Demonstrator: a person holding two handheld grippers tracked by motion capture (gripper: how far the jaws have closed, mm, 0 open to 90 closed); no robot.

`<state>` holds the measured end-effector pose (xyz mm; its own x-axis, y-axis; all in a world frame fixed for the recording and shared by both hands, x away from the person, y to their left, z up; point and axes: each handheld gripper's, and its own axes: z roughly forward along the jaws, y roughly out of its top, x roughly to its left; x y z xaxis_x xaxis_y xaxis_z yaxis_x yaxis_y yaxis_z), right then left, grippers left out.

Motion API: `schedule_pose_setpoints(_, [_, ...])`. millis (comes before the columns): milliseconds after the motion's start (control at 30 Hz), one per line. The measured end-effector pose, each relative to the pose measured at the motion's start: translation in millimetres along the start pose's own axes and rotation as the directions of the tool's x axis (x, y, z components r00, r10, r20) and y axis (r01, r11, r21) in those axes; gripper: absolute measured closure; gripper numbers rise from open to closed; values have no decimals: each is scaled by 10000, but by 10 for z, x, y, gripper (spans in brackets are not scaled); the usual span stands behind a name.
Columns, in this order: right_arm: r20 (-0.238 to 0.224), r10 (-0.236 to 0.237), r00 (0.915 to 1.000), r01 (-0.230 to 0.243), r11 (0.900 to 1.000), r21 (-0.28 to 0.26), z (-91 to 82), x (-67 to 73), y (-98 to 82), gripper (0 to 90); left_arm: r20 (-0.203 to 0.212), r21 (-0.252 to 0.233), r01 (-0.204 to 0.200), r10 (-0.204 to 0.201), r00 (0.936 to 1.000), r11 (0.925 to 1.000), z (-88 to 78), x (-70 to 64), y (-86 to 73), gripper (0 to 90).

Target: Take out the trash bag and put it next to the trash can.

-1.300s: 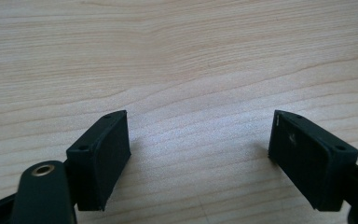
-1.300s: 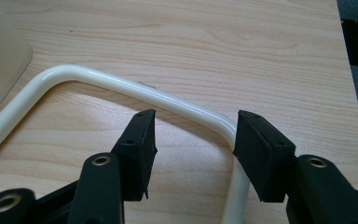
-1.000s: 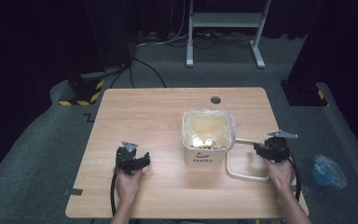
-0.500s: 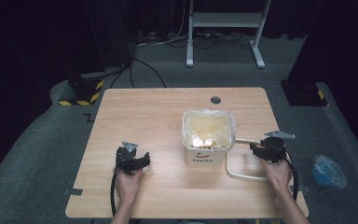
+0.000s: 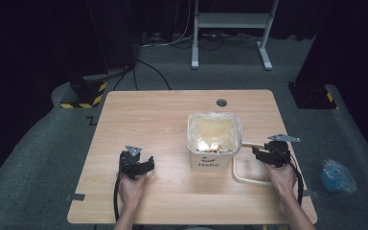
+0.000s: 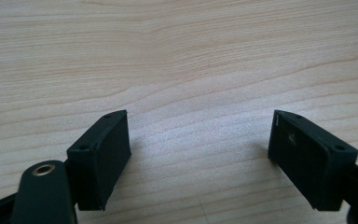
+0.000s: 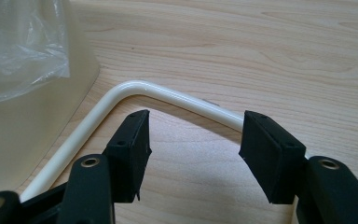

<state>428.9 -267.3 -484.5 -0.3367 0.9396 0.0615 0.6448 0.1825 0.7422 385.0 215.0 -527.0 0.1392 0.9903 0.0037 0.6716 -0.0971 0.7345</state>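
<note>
The right tool [image 5: 258, 154] stands with its jaws well apart and has just been opening; nothing is clamped between them. In the right gripper view its pads [image 7: 133, 149] hang just over the cream handle [image 7: 177, 100], which curves along the counter [image 7: 284, 60] past the jaw tips; whether a pad touches it I cannot tell. The handle lies flat, swung out from the cream bin [image 5: 213, 143], which stands upright just beside the right tool, lined with a clear plastic bag [image 7: 23, 42].

The left tool [image 5: 136, 164] rests at the near left of the counter, jaws wide and empty, with bare wood grain between them in its own view [image 6: 196, 154].

Farther off, the high view shows a round hole [image 5: 221, 102] at the counter's far edge, grey carpet [image 5: 43, 143], a blue bag [image 5: 338, 175] on the floor at right, and a white stand [image 5: 230, 33] against the dark room.
</note>
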Motion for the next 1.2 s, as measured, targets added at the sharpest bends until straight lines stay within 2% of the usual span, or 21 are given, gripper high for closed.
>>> schedule_pose_setpoints(467, [-350,-79,9994,75,9999,-118,19,117,59,388,9,9,36,-36,10000,10000,17,-28,12,180])
schedule_pose_setpoints(767, [-440,-155,9989,149,9998,-129,13,185,76,371,338,27,-63,62,9994,10000,20,-65,12,158])
schedule_pose_setpoints(1200, [-666,-219,9975,206,9996,-195,-6,248,133,357,870,101,273,-280,9958,9996,1,-106,36,163])
